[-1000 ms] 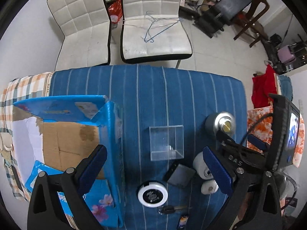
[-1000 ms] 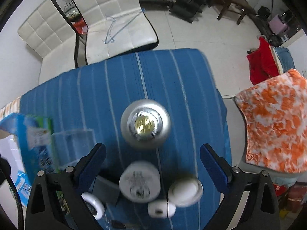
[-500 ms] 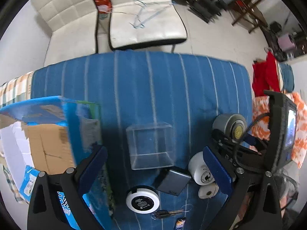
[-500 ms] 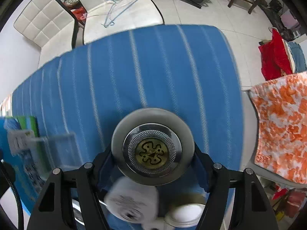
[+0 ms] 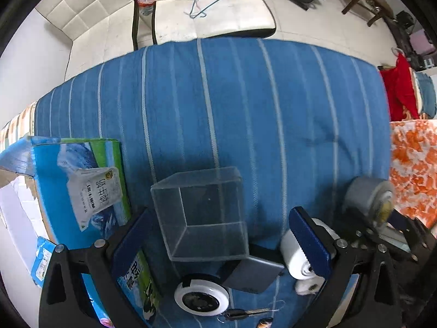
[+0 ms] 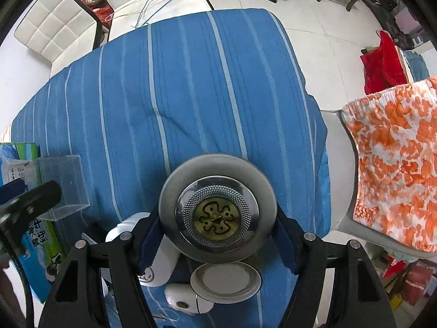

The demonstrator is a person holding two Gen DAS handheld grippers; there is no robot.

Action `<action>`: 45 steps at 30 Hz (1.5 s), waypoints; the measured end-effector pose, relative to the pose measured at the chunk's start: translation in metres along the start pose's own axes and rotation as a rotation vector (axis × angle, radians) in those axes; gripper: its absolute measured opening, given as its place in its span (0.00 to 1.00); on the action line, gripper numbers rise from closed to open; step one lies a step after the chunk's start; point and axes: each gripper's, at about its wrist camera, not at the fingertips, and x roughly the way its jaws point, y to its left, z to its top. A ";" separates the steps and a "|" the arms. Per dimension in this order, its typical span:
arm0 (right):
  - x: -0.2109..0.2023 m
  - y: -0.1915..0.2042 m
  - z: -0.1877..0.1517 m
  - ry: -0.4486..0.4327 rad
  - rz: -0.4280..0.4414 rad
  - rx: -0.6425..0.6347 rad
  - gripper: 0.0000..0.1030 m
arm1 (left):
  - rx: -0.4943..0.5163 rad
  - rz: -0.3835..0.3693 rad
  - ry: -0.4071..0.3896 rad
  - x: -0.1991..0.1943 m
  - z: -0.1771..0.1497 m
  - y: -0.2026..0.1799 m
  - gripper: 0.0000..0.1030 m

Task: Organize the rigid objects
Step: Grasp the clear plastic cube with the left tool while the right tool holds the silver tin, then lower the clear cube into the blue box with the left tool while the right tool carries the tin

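the right gripper (image 6: 217,239) is closed around a round silver tin (image 6: 217,205) with a brass emblem on its lid, one blue pad pressing each side; in the left wrist view the same tin (image 5: 366,195) sits near the right edge of the table (image 5: 245,104), just short of where the blue striped cloth drops off toward an orange-patterned fabric (image 6: 396,164). the left gripper (image 5: 221,235) is spread wide and holds nothing, its fingers flanking a clear plastic box (image 5: 202,213) without touching it as far as can be seen. to the left of that box stands a blue and green carton (image 5: 82,191), close against the left finger. near the table's front edge the small things crowd together: a white cylinder (image 5: 295,254) beside the right finger, a grey flat case (image 5: 254,273) partly under the clear box, a white and black disc (image 5: 202,298), and a key (image 5: 245,313). below the held tin lie a white round lid (image 6: 225,281) and a small white capsule-shaped piece (image 6: 185,300). the far half of the table is bare cloth up to its back edge, where two white padded chairs (image 5: 213,5) stand.
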 end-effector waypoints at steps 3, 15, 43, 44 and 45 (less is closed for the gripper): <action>0.000 0.004 0.001 0.004 -0.013 -0.008 0.72 | -0.021 -0.008 0.034 0.015 0.004 0.005 1.00; -0.002 0.020 0.013 0.026 -0.050 -0.006 0.73 | -0.056 -0.053 0.015 0.044 0.002 0.023 0.59; -0.129 0.116 -0.044 -0.177 0.044 -0.112 0.71 | -0.061 -0.197 -0.216 -0.094 -0.093 0.114 0.59; -0.134 0.128 -0.049 -0.183 0.052 -0.125 0.71 | -0.075 -0.202 -0.222 -0.098 -0.097 0.128 0.59; -0.140 0.145 -0.055 -0.189 0.063 -0.143 0.71 | -0.086 -0.205 -0.228 -0.098 -0.101 0.141 0.59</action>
